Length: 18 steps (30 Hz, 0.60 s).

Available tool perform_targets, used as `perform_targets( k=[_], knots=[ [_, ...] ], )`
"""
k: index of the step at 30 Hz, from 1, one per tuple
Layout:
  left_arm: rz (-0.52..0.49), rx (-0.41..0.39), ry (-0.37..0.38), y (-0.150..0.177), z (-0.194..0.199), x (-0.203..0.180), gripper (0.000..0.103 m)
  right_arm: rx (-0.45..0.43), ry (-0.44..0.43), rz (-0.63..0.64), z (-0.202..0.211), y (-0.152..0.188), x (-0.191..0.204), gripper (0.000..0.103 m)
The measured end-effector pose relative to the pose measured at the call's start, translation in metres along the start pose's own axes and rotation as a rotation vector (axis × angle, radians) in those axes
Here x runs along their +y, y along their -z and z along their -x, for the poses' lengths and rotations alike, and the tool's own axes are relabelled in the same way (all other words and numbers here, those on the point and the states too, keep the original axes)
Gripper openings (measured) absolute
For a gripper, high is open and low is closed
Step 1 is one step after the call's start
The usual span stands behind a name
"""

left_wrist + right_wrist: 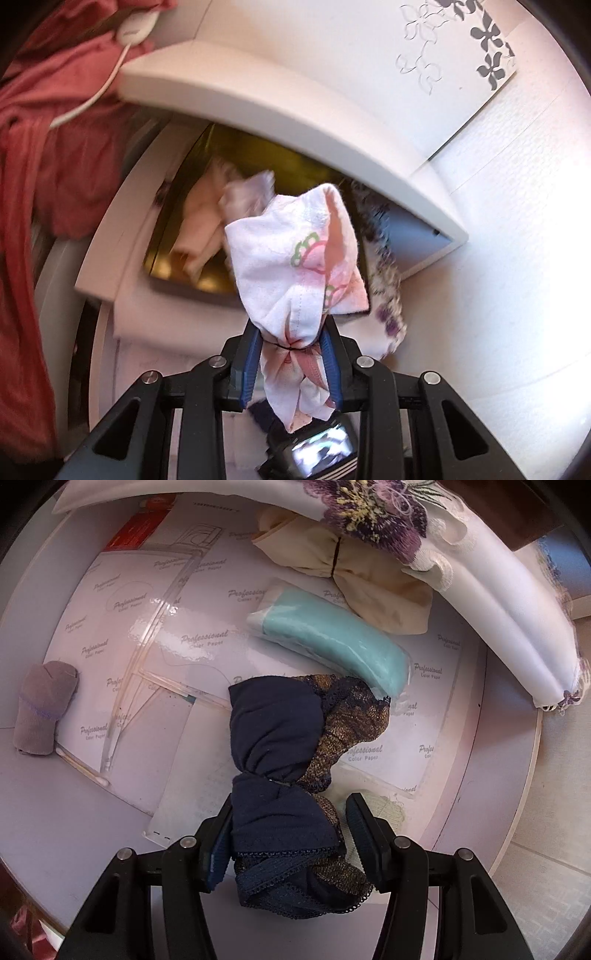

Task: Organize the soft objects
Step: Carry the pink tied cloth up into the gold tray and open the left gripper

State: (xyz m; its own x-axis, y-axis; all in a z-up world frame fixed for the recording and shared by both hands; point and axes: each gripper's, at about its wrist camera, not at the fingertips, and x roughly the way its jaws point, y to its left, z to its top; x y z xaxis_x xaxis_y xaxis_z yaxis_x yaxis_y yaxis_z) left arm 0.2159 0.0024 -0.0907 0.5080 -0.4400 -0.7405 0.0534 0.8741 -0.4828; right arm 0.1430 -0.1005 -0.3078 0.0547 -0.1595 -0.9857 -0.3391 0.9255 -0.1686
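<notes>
While its blue pads pinch the tied waist of a white-and-pink floral bundle (295, 258), the left gripper (290, 354) keeps its jaws narrow, and the cloth stands up between the fingers with its tail hanging back toward the camera. Just beyond the bundle lies a white cloth with purple flower print (384, 291), draped over the edge of a white surface. Farther off, an open white drawer (258, 88) shows more folded pale fabric (199, 221) on a dark, shiny bottom, blurred. At far left hangs a red garment (44, 147).

On the other side, the right gripper (290, 834) points down at a navy lace-trimmed bundle (280, 746) tied at its middle and lying on a white tabletop (55, 830). Its jaws stand partly apart around the near end of the bundle; the left pad seems to touch the fabric, the right pad stands clear. Behind the bundle lies a mint-green packet in clear wrap (332, 635), then a beige tied bundle (351, 576), and farthest a folded white embroidered cloth (498, 605). Well to the left sits a rolled grey sock (44, 705).
</notes>
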Motion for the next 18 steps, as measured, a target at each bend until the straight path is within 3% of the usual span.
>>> perform_targets(
  k=[8,18],
  knots=[
    [0.033,-0.047,0.031,-0.040,-0.018,-0.018,0.030,0.002,0.001,0.006,0.002,-0.002,0.002,0.059],
    [0.035,0.002,-0.004,-0.060,-0.078,-0.024,0.030,0.005,0.003,0.010,0.008,-0.002,-0.001,0.058]
  ],
)
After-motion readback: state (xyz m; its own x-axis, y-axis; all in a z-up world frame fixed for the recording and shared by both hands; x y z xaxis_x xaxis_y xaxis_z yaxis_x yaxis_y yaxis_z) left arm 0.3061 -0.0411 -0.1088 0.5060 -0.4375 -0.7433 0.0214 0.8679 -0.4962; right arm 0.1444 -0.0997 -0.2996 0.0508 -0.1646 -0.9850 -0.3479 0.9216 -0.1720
